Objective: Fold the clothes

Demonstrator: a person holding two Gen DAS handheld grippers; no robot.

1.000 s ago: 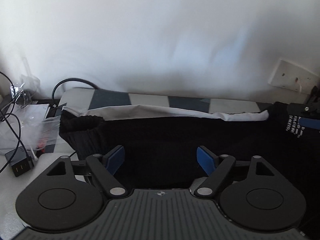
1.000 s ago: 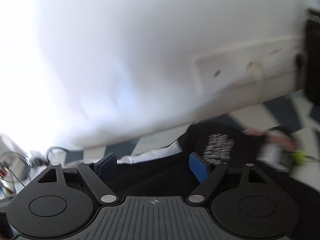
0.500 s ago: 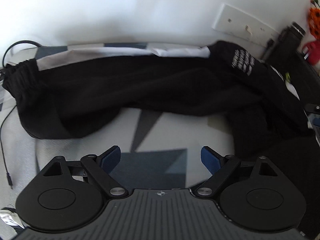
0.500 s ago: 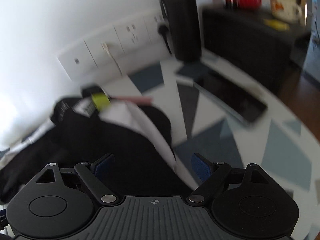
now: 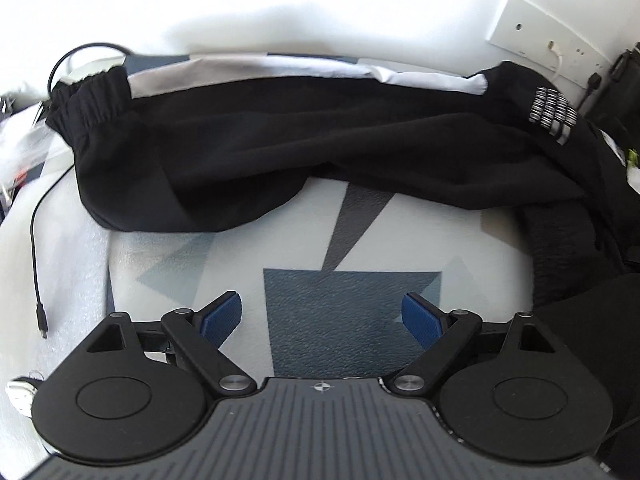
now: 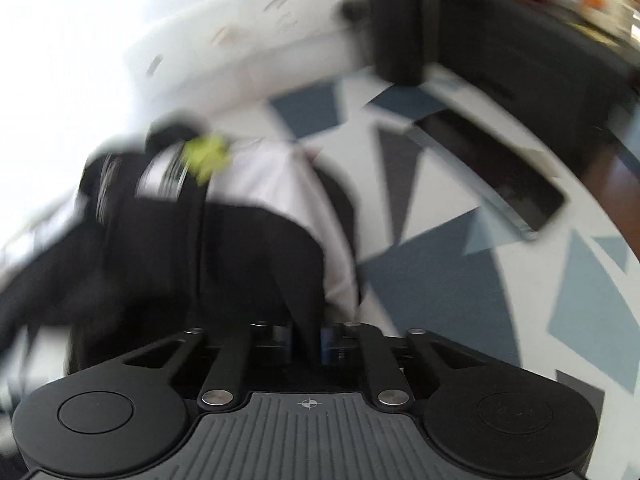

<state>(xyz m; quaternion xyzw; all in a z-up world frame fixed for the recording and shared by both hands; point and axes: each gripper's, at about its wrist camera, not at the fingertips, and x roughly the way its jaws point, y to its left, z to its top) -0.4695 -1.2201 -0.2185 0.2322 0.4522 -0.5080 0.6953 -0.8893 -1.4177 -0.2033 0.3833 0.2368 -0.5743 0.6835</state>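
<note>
Clenching on a fold of black cloth, my right hand-held gripper (image 6: 307, 338) now has its blue pads drawn together with the black trousers (image 5: 320, 148) pinched between them — half a second ago those pads stood wide apart above the same cloth. That view is blurred, so I cannot tell exactly which part of the garment I hold; it looks like the waist end near the white lining and the yellow-green tag (image 6: 206, 156).

My left hand-held gripper (image 5: 322, 316) is released, pads spread wide over the bare patterned surface (image 5: 352, 312), holding nothing. It sits much as it did a moment back, though a second ago it was close over the cloth near the wall.

The trousers lie stretched along the far edge of the surface, against the wall: the elastic cuff (image 5: 90, 100) toward the far left corner, the printed white lettering (image 5: 554, 114) toward the far right, under the wall socket plate (image 5: 548, 40). A loose black cable (image 5: 38, 264) trails along the left edge.

With one end gripped, I judge the fold is only starting — my left still needs its own hold.
</note>
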